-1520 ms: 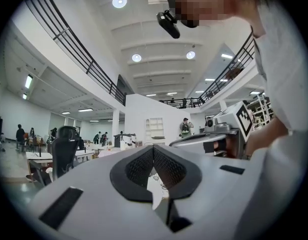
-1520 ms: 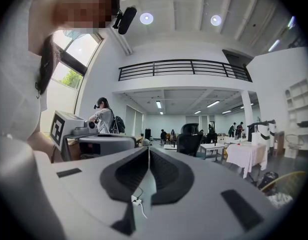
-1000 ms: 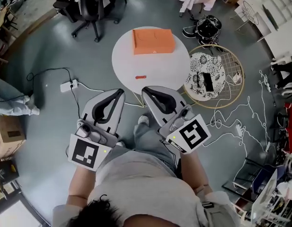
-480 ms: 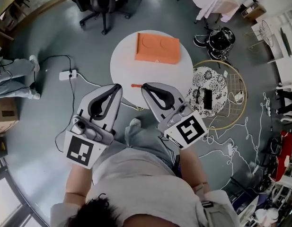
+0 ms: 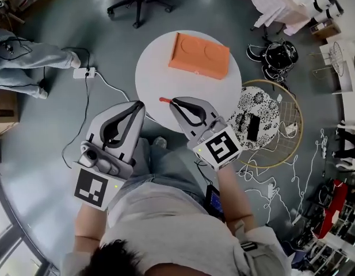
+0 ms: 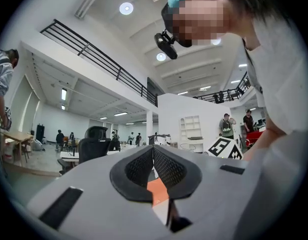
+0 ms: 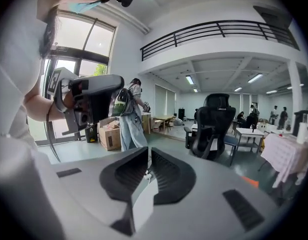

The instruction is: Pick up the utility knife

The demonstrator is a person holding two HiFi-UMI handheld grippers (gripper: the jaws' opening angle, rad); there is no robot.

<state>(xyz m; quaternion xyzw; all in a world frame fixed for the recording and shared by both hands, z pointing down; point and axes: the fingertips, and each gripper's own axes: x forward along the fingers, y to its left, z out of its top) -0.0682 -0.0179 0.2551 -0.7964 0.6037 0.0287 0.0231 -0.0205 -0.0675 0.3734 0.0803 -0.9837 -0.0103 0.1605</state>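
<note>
You are holding both forearms out ahead of your torso, elbows bent, one claw in each hand with its marker cube nearest your body. Your left claw (image 5: 139, 104) is angling forward and to the right, its tip hanging by the near rim of the round table (image 5: 160, 68), over the floor. Its jaws are pressing together tip to tip with nothing between them; in the left gripper view (image 6: 154, 149) only a strip of orange and white beyond is showing through the opening below the tips. Your right claw (image 5: 174, 102) is pointing forward and slightly left, its tip reaching over the table's near edge. Its jaws are likewise meeting at the tips and gripping nothing (image 7: 148, 153). The knife (image 5: 164, 100) is lying flat on the table near that edge, just to the left of the right claw's tip and to the right of the left claw's tip; whether the right tip is touching it cannot be told. The orange box (image 5: 200, 55) is sitting well beyond both tips, at the table's far side.
</note>
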